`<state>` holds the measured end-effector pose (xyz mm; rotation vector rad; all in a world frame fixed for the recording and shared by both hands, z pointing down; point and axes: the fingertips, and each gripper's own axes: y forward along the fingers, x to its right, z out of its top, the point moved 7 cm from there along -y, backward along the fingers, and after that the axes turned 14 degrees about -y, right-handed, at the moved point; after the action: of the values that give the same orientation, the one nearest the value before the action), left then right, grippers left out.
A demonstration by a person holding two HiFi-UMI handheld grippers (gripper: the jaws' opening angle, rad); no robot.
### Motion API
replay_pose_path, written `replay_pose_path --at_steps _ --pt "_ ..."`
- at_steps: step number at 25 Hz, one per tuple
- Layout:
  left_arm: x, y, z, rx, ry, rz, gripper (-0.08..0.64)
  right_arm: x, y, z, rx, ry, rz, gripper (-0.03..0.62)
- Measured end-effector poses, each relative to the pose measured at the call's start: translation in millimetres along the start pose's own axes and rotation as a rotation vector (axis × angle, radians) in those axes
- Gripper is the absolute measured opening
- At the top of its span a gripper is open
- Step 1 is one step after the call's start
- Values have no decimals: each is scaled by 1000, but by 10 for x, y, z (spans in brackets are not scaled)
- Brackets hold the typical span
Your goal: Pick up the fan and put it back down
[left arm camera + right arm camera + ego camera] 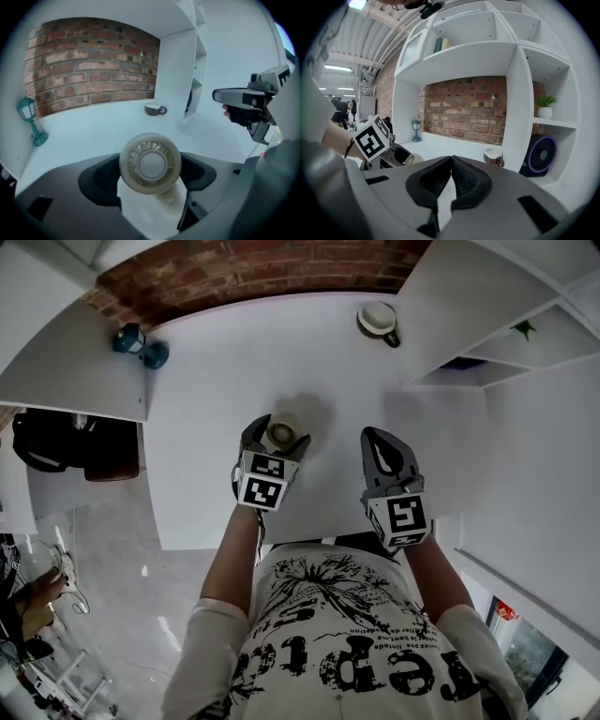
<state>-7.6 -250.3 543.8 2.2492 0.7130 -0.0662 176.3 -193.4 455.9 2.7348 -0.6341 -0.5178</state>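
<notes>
The left gripper (278, 435) grasps the cream fan (150, 163) between its jaws. At its three o'clock, the right gripper (377, 439) hangs clenched and empty above the white table (216, 362).

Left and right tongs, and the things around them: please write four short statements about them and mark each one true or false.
1. The left tongs are closed on the small cream fan. True.
2. The right tongs hold the cup. False: they are shut with nothing between them, and the cup stands far off on the white table.
3. A teal lantern stands near the brick wall. True.
4. The dark fan with the purple rim lies between the two tongs. False: it stands inside a shelf compartment, away from both.
</notes>
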Motion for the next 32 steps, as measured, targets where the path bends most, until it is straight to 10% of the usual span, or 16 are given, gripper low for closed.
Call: replay_pose_path --at_steps 32 --pt "-28 391 -332 -112 -100 39 383 43 -4 -185 -88 -36 36 15"
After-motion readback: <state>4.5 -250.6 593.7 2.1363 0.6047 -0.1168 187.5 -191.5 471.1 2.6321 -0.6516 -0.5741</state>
